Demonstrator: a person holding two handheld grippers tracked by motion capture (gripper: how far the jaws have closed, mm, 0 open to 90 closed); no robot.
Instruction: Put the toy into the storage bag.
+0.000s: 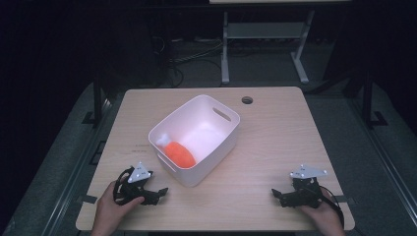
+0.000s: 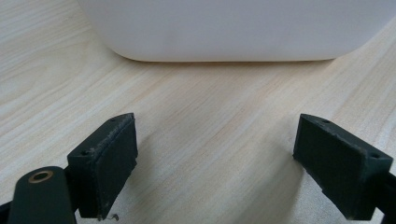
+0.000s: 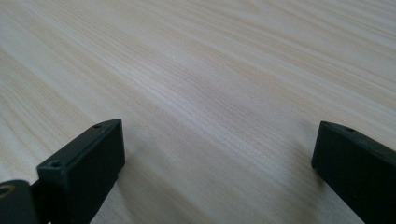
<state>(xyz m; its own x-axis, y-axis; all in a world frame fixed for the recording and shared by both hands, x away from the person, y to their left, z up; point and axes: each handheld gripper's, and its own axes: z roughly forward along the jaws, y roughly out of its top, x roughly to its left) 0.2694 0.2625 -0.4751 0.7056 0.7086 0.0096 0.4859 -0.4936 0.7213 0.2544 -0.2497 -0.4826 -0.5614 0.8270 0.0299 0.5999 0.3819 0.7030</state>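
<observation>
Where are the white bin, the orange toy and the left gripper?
white bin (image 1: 227, 139): high view, right outer wall.
orange toy (image 1: 179, 153): high view, middle of its body.
left gripper (image 1: 156, 195): high view, between its fingertips.

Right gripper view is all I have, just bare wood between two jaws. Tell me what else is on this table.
Observer: A white bin stands at the table's middle, turned at an angle.
Operator: Give me its contents.
Observer: An orange plush toy with a white end lies inside, against the near wall.
Operator: Report the other hand.
Observer: The left gripper rests near the bin's near corner, jaws wide apart, nothing between them; its own view faces the bin's wall.
Operator: Place mine.
Observer: The right gripper sits low at the near right edge, open, well apart from the bin.
</observation>
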